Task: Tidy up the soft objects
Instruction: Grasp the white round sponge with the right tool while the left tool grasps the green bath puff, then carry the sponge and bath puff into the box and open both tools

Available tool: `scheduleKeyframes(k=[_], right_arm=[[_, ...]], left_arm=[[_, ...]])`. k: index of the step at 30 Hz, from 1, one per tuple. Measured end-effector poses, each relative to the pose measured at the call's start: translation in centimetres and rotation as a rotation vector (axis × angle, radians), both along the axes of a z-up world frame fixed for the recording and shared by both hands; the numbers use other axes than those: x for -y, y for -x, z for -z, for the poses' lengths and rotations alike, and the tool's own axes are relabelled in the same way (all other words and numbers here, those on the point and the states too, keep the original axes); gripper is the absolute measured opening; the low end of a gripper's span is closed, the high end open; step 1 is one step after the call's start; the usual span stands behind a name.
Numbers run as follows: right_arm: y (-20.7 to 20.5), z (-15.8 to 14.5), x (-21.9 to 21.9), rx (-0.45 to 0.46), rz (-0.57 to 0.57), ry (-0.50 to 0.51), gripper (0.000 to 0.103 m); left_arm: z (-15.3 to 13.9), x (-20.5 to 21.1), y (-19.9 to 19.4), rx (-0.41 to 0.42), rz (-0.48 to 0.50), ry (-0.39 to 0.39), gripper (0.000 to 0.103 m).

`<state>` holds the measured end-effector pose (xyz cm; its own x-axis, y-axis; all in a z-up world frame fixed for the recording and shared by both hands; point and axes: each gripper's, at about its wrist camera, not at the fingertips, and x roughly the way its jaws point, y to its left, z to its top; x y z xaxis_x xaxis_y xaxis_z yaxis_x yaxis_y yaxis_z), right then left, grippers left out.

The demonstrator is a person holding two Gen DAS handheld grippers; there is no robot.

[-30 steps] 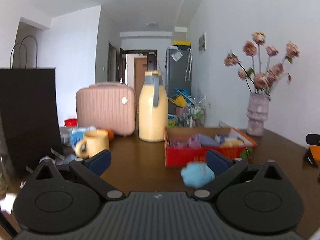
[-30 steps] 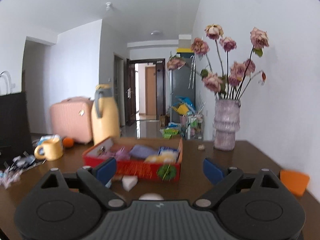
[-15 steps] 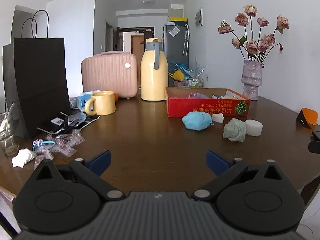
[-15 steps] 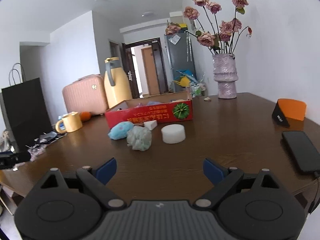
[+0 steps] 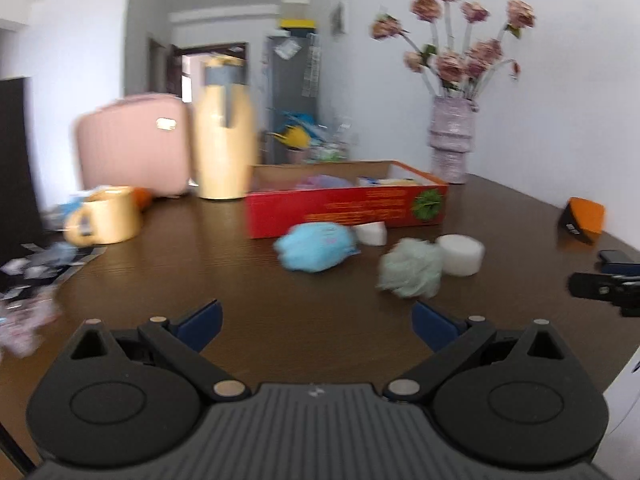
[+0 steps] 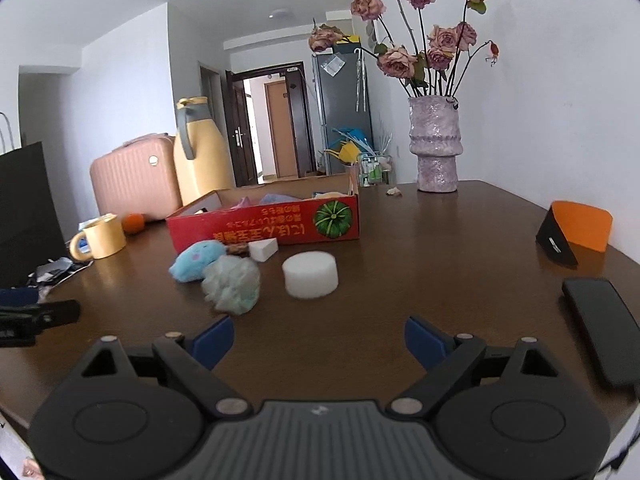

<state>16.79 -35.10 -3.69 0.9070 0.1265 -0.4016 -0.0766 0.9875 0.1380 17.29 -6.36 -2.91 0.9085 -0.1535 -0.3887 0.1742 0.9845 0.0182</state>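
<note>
**Both grippers spread and empty, four soft pieces waiting outside the box**

Right wrist view, sweeping left to right: a yellow mug [image 6: 102,236] at left of frame; then the blue plush [image 6: 196,260], lying on its side, long axis running lower left to upper right toward the red box [image 6: 264,222]; touching its near side sits the green mesh puff [image 6: 232,284], a rough ball with no clear axis; a small white wedge [image 6: 264,249] just beside the box wall; then the white round sponge [image 6: 310,274], flat face up, a little right of the puff. Further right, a vase of flowers [image 6: 434,146], an orange-and-black stand [image 6: 572,236] and a dark phone [image 6: 600,328] at the frame's right edge. Low in frame, the right gripper [image 6: 316,338] is released, jaws wide, nothing between them; it hovers over the bare table [image 6: 440,248], near the puff and sponge.

Left wrist view is blurred; the left gripper [image 5: 316,322] is likewise released and empty, with the plush [image 5: 316,246] and puff [image 5: 412,266] ahead of it and the box [image 5: 344,208] beyond.

Risks, as I read them: plush and puff touch, so closing on one could drag the other; mesh may snag on a blue pad [image 6: 212,338]; the squat sponge could squirt out of a shallow pinch; both grippers aim at the same cluster, so a clash is possible; the box already holds soft things, so a careless drop may bounce off its rim.
</note>
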Motion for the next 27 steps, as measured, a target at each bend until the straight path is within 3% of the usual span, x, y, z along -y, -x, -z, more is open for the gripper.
scheduleKeyframes(k=[7, 10, 12, 15, 21, 27], right_arm=[[-7.8, 0.0, 0.3, -0.061, -0.042, 0.006, 0.091], [-11.4, 0.4, -0.2, -0.084, -0.076, 0.02, 0.088], [-13.8, 0.8, -0.5, -0.099, -0.088, 0.02, 0.088], [-16.6, 1.5, -0.8, -0.125, -0.102, 0.006, 0.086], [-20.5, 3.6, -2.1, -0.206, -0.127, 0.019, 0.057], [-20.2, 3.7, -1.9, -0.203, -0.105, -0.022, 0.056]], left_arm=[[1.0, 5.9, -8.4, -0.071, 0.156, 0.002, 0.102], [1.8, 7.7, -11.8, -0.092, 0.216, -0.007, 0.083], [2.6, 8.4, -13.7, -0.132, 0.25, -0.003, 0.057], [4.0, 8.0, -16.2, -0.247, 0.3, 0.08, 0.044], [3.9, 6.3, -16.7, -0.245, 0.274, 0.156, 0.041], [3.6, 6.3, -16.8, -0.233, 0.257, 0.148, 0.04]])
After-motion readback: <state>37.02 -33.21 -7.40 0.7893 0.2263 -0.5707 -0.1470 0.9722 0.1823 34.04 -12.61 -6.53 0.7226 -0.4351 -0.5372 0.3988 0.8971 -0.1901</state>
